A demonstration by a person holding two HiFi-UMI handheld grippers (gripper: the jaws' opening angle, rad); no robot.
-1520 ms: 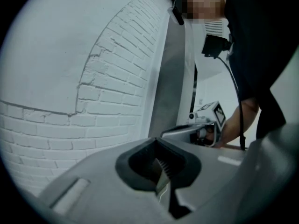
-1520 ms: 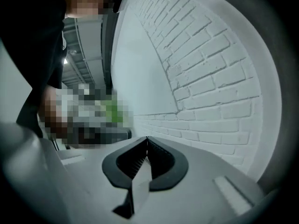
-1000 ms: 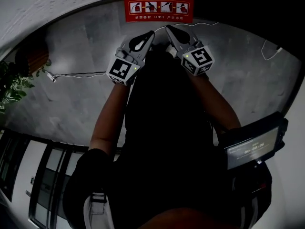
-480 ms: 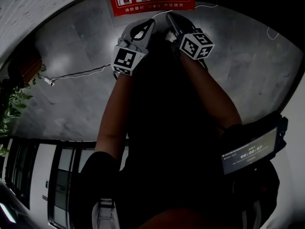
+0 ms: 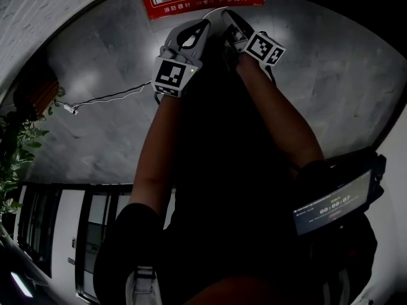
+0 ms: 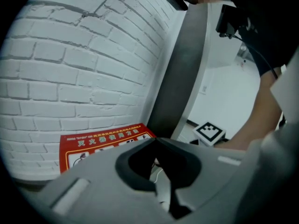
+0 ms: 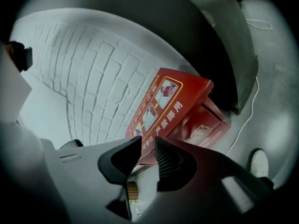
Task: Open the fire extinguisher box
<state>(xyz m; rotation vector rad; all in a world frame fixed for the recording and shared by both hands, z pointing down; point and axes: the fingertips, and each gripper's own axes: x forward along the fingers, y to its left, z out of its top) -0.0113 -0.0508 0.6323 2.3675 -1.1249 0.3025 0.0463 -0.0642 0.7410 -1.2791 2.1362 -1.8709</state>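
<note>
Where the white brick wall [image 6: 70,69] meets the grey floor [image 5: 95,126], the red fire extinguisher box [image 7: 187,106] is seen, just ahead of both sets of jaws. Left gripper [image 6: 155,139]: jaws are brought together at the tips, with nothing held; the box's printed top is seen just beyond them, to their left. Right gripper [image 7: 148,141]: jaws have just been opening and are parted by a narrow gap, with nothing gripped; the box edge is sighted through that gap. The 2 grippers are held side by side. A white cable [image 5: 108,98] is noted on the floor.
</note>
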